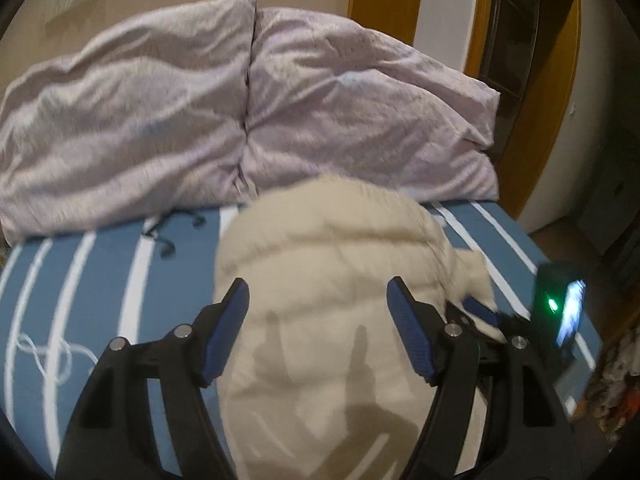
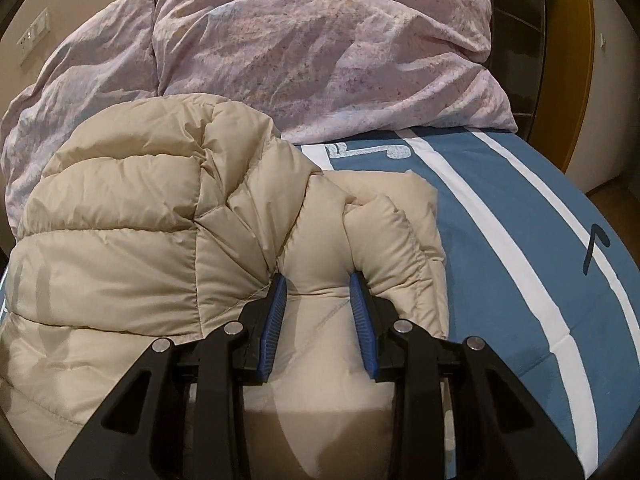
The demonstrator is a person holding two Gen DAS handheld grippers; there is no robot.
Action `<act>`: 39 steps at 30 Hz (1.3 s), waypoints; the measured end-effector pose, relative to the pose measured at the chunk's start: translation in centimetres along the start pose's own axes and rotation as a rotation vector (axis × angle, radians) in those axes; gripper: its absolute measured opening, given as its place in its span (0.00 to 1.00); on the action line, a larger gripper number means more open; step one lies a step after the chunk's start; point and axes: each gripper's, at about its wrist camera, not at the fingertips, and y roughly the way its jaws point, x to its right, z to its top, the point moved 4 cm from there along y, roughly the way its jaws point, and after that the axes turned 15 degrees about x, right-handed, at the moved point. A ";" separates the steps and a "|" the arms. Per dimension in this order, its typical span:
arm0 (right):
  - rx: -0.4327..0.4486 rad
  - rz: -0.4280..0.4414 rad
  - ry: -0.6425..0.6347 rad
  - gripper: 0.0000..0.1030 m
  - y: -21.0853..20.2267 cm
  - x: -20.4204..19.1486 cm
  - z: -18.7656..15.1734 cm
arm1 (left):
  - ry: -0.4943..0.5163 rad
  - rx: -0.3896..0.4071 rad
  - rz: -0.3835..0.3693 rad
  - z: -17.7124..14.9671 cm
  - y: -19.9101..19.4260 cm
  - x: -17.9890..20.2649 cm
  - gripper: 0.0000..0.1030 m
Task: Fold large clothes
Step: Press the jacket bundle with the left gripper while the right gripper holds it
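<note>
A beige quilted puffer jacket (image 1: 328, 248) (image 2: 120, 240) lies bunched on a blue bed sheet with white stripes (image 1: 100, 280) (image 2: 500, 220). My left gripper (image 1: 318, 296) hovers open above the jacket's middle. Its blue pads stand wide apart, touch nothing and cast shadows on the fabric; this view is blurred. My right gripper (image 2: 316, 284) is shut on a puffy fold at the jacket's right side, which bulges between the pads. In the left wrist view the right gripper (image 1: 480, 312) shows at the jacket's right edge, with a green light on its body.
A crumpled pale lilac duvet (image 1: 160, 100) (image 2: 320, 40) is heaped along the far side of the bed, just behind the jacket. A wooden door frame (image 1: 520, 120) and floor lie past the bed's right edge. A loose white thread (image 1: 44, 352) lies on the sheet at left.
</note>
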 end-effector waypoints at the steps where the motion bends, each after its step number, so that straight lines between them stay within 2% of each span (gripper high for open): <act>1: -0.001 0.001 0.001 0.33 0.0 0.0 0.0 | 0.013 -0.001 0.009 0.4 0.5 0.2 0.69; 8: -0.005 0.011 0.012 0.34 0.1 0.1 0.1 | 0.067 -0.034 0.116 -0.1 4.2 0.2 0.70; 12: 0.000 0.012 0.015 0.34 0.1 0.2 0.1 | 0.080 -0.062 0.155 -2.6 6.1 -0.9 0.81; 20: 0.009 -0.005 0.017 0.35 0.1 0.1 0.2 | 0.106 -0.016 0.186 -5.0 8.0 -1.3 0.84; 31: -0.001 -0.030 -0.004 0.35 0.2 -0.2 0.3 | 0.087 -0.043 0.212 -5.9 9.3 -1.6 0.92; 39: -0.001 -0.035 -0.009 0.35 0.2 -0.3 0.4 | 0.091 -0.063 0.225 -5.9 9.6 -1.7 0.94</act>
